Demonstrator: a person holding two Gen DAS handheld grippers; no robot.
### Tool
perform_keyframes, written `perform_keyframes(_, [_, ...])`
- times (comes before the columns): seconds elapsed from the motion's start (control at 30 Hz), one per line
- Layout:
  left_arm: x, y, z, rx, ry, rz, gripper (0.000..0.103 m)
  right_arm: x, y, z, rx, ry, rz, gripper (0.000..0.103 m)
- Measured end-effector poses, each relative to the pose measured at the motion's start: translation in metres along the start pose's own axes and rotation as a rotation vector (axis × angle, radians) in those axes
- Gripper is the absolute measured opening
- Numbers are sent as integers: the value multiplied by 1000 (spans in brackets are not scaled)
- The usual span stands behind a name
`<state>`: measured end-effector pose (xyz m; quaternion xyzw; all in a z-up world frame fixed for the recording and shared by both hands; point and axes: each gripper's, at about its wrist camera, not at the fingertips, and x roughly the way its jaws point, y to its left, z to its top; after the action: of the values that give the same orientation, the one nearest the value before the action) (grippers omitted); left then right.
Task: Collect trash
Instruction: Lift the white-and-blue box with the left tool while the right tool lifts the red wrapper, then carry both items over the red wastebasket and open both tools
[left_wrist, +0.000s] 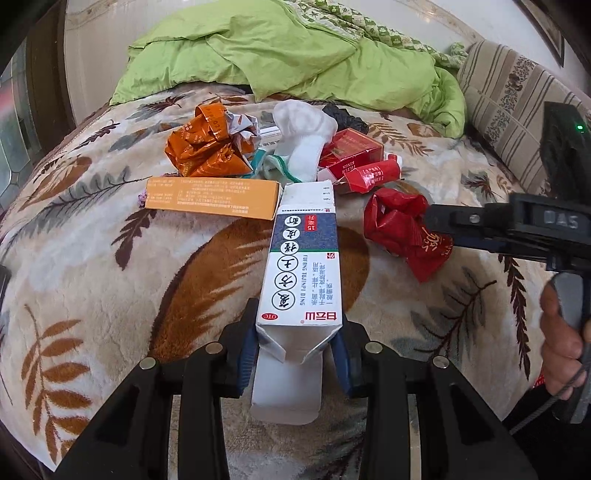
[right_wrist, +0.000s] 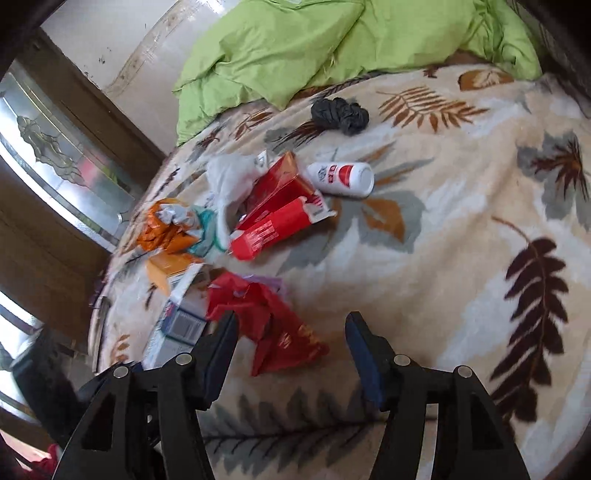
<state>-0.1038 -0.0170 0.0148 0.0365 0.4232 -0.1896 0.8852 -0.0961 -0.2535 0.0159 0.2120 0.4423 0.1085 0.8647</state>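
Left gripper (left_wrist: 299, 354) is clamped on the near end of the white-and-blue medicine box (left_wrist: 301, 266), which extends over the leaf-patterned blanket (left_wrist: 92, 258). Right gripper (right_wrist: 291, 354) stands wide, holding nothing, above the crumpled red wrapper (right_wrist: 273, 325). Orange box (left_wrist: 210, 197) and white bottle (right_wrist: 341, 179) lie in the litter pile beyond

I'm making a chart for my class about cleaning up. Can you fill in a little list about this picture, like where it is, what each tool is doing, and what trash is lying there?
place: leaf-print blanket on a bed
left tool: shut on the white and blue medicine box
right tool: open, at the crumpled red wrapper
other trash: crumpled orange wrapper, orange box, red cartons, white bottle, dark bag
behind: green quilt
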Motion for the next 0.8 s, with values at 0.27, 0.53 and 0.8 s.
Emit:
perform_keyframes(0.27, [5, 2, 5, -17, -18, 13, 38, 11, 9, -3, -17, 28, -4, 14])
perform_keyframes(0.53, [-9, 1, 6, -11, -69, -5, 33, -30, 12, -22, 38, -88, -38, 14])
perform_keyframes(0.8, [-40, -25, 0, 66, -117, -85, 33, -81, 13, -51, 123, -178, -13, 14])
